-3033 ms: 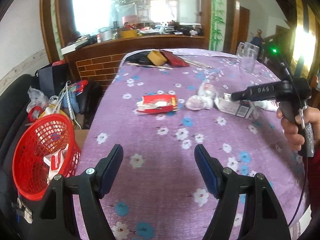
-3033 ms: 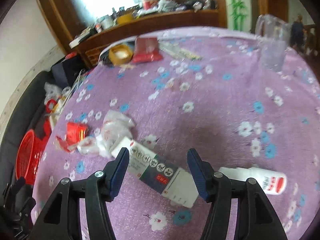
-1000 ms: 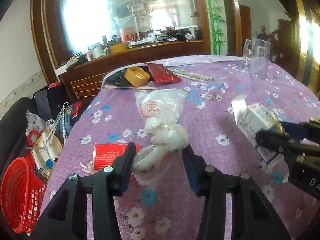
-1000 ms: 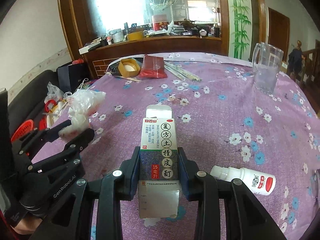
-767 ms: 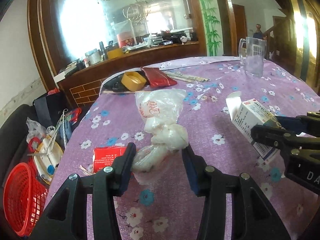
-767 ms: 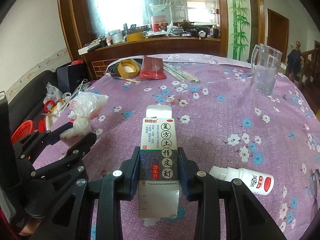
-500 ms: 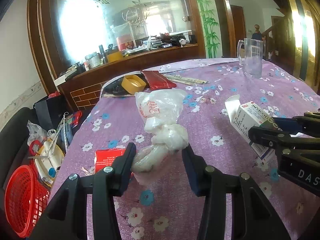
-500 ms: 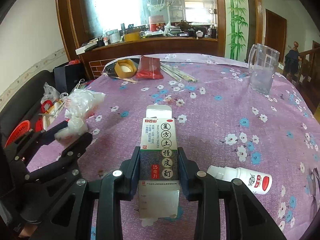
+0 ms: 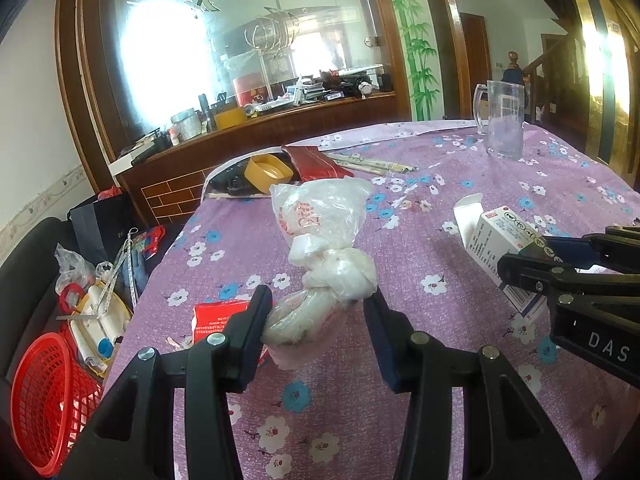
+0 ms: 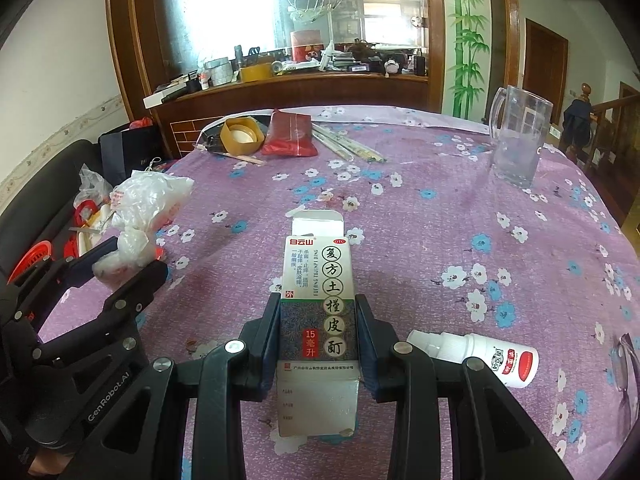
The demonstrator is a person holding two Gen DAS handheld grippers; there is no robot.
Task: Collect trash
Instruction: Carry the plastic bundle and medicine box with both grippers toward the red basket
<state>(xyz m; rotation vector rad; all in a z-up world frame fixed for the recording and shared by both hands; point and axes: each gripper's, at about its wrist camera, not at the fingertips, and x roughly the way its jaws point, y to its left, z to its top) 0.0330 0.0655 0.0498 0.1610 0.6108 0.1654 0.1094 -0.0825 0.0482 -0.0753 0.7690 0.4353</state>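
My left gripper (image 9: 318, 314) is shut on a knotted clear plastic bag (image 9: 320, 248) with white wads inside, held above the purple flowered tablecloth (image 9: 440, 184). From the right wrist view the same bag (image 10: 140, 216) sticks up from the left gripper (image 10: 128, 264) at the left. My right gripper (image 10: 318, 320) is shut on an upright white medicine box (image 10: 318, 280) with its top flap open; the left wrist view has that box (image 9: 496, 240) at the right. A red packet (image 9: 214, 318) lies on the cloth behind the left fingers. A red mesh basket (image 9: 48, 400) sits low at the left, beside the table.
A white spray bottle (image 10: 480, 356) lies on the cloth right of the box. A glass mug (image 10: 518, 140) stands far right. A yellow tape roll (image 10: 242, 136), a red pouch (image 10: 290, 134) and chopsticks (image 10: 348, 146) lie at the far edge. Clutter fills the black sofa (image 9: 24, 264) at left.
Three seconds ago both grippers were open over the table; now each holds its item lifted. Over the last second both views barely shift.
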